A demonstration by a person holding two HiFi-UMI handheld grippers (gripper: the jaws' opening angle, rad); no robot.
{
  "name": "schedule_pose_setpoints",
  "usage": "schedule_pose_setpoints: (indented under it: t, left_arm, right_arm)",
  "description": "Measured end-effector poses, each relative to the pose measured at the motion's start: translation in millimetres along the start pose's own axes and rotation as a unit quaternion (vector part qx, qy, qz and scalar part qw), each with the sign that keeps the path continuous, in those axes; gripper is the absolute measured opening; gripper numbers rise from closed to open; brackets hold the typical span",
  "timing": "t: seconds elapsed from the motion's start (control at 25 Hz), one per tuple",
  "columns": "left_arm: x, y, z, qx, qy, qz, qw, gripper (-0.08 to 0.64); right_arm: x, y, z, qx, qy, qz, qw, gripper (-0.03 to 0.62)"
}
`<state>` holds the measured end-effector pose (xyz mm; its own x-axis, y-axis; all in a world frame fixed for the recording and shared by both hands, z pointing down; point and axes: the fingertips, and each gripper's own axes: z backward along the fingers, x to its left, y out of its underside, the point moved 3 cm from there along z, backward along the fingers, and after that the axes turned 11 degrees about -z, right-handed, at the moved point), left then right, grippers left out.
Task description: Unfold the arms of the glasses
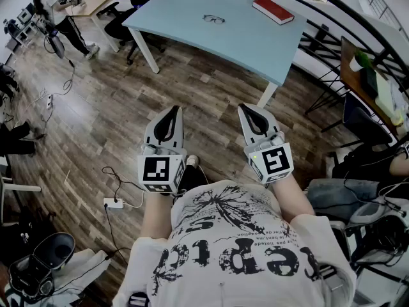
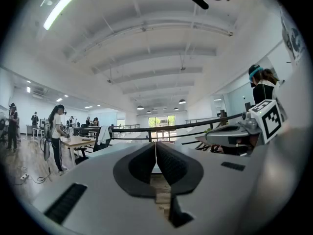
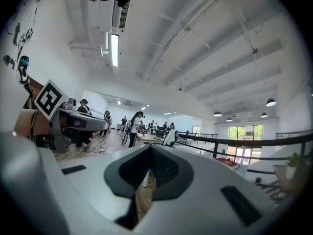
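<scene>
- Jaws of the left hand-held gripper are seen pressed together, pad against pad, with nothing between them.
- The right hand-held gripper is likewise closed on nothing, and only a sliver of floor is seen below its pads.
- Both are held level and side by side, apart from each other, in front of the person's chest, and both are pointed toward 12 o'clock in the head view.
- The glasses are found at 12 o'clock, well apart from both grippers, lying on the pale blue counter. Whether their arms are folded cannot be told at this size.
- A red book is laid on the same counter, at about 2 o'clock from the glasses and near the far edge.
- Wooden floor is spread between the grippers and the counter. A white power strip with its cable is seen on it at 8 o'clock from the left gripper.
- A dark railing is run behind the counter at 1 o'clock.
- Another person is seen standing at 11 o'clock, beside a wooden desk.
</scene>
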<state>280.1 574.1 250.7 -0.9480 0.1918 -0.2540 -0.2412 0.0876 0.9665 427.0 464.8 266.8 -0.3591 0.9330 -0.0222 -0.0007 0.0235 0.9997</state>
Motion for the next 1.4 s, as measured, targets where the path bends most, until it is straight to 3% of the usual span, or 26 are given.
schedule_pose_setpoints:
  t: [0.4,0.84,1.12,1.4]
  left_arm:
    - [-4,16,-14,0.02,0.013,-0.005,0.9997,0.02]
    - [16,53,-35,0.042,0.043,0.021,0.9979,0.02]
    - [81,77,-69,0.041,0.07,0.025,0.9964,0.02]
    - [162,91,-135,0.031,0.113,0.014,0.993,0.02]
  right_arm:
    - [-8,13,-7,0.016,0.008,-0.007,1.0,0.008]
    - [-8,40,-41,0.034,0.05,-0.025,0.998,0.009]
    - [3,45,-110,0.045,0.081,-0.016,0.996,0.009]
    - [-5,42,-192,0.045,0.13,-0.014,0.99,0.009]
